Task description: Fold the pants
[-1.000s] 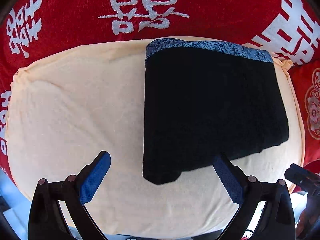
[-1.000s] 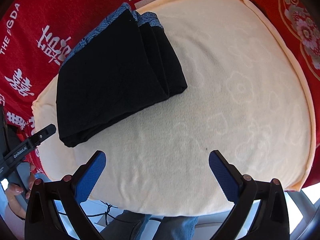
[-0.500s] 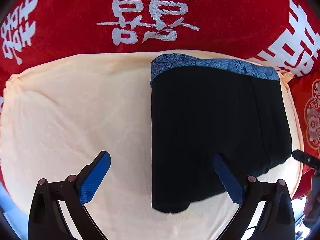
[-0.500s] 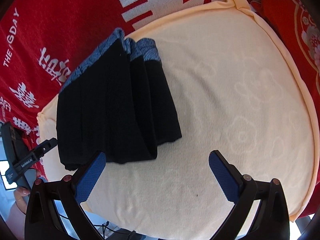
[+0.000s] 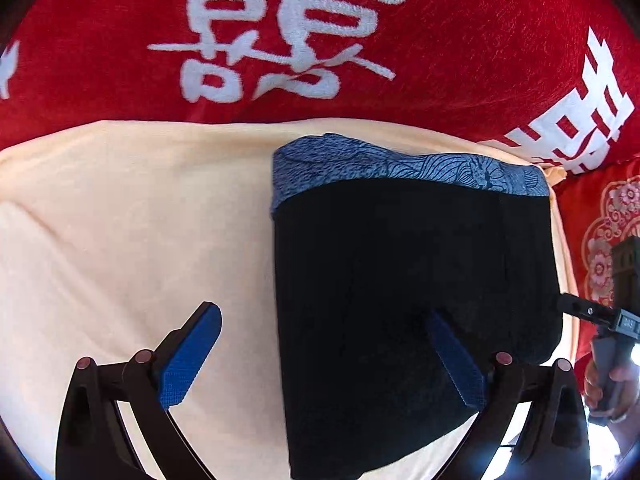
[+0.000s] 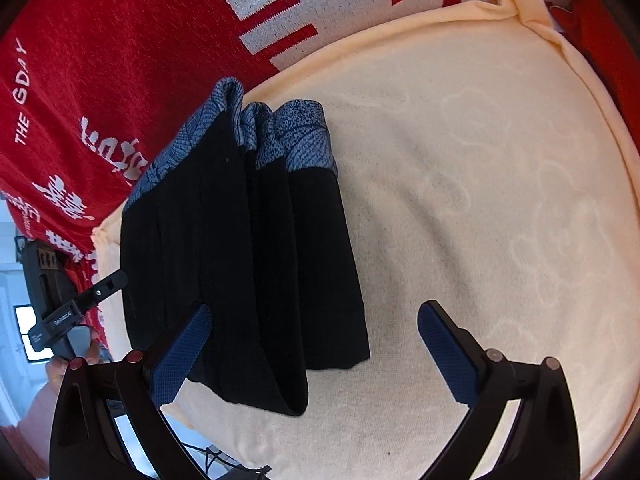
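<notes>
Both the left gripper (image 5: 324,354) and right gripper (image 6: 314,350) gape empty over the folded pants (image 5: 412,300), lying lengthwise, waistband pointing away.

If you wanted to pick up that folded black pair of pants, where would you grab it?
Probably the near, rounded fold of the pants, coming in low from the front edge of the cream towel. There the layers form one thick roll, while the far end splits into separate blue-patterned waistband layers. The open right gripper already straddles the near corner.
</notes>
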Motion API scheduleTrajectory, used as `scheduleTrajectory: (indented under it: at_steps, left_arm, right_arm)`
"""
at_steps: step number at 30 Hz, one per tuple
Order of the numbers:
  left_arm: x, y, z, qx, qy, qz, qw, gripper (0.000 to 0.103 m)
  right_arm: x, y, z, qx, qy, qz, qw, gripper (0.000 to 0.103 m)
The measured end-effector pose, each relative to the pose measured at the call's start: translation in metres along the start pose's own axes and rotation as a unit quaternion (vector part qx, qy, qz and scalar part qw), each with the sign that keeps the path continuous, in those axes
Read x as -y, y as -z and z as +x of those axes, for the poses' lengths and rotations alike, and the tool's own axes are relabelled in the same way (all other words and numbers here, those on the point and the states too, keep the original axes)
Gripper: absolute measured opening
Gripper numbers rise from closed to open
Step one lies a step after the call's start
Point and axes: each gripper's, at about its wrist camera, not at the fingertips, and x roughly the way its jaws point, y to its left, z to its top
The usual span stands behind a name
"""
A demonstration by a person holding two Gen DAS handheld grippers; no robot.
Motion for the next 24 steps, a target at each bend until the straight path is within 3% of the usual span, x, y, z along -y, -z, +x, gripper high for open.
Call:
scheduleTrajectory:
  at_steps: [7, 13, 15, 18, 19, 21, 22, 24]
  left_arm:
    - [0.006, -0.009, 0.028, -0.018, 0.058, 0.02, 0.9979, 0.103]
    - [0.004, -0.015, 0.055, -0.037, 0.107, 0.004, 0.9936, 0.103]
    - [-0.001, -0.015, 0.06, -0.044, 0.128, -0.015, 0.9907, 0.103]
    - [0.002, -0.014, 0.058, -0.043, 0.122, -0.012, 0.9915, 0.103]
    - [0.003, -0.013, 0.056, -0.038, 0.116, -0.015, 0.9923, 0.103]
    - [0.009, -0.01, 0.049, -0.02, 0.113, -0.018, 0.9932, 0.088]
    - [0.015, -0.009, 0.046, -0.01, 0.11, -0.016, 0.9937, 0.086]
    - [0.021, -0.005, 0.032, 0.007, 0.103, -0.012, 0.9946, 0.071]
  right_arm:
    - [0.0, -0.025, 0.022, -0.025, -0.088, -0.036, 0.995, 0.103]
    - [-0.004, -0.036, 0.046, -0.031, -0.12, -0.059, 0.991, 0.103]
    - [0.002, -0.036, 0.045, -0.027, -0.129, -0.048, 0.99, 0.103]
    - [0.01, -0.036, 0.043, -0.022, -0.146, -0.013, 0.989, 0.102]
    - [0.009, -0.038, 0.043, -0.025, -0.137, -0.001, 0.99, 0.1]
    - [0.006, -0.038, 0.041, -0.034, -0.119, 0.004, 0.992, 0.071]
    - [0.005, -0.037, 0.038, -0.033, -0.121, 0.006, 0.992, 0.068]
    - [0.005, -0.033, 0.026, -0.026, -0.139, 0.007, 0.99, 0.05]
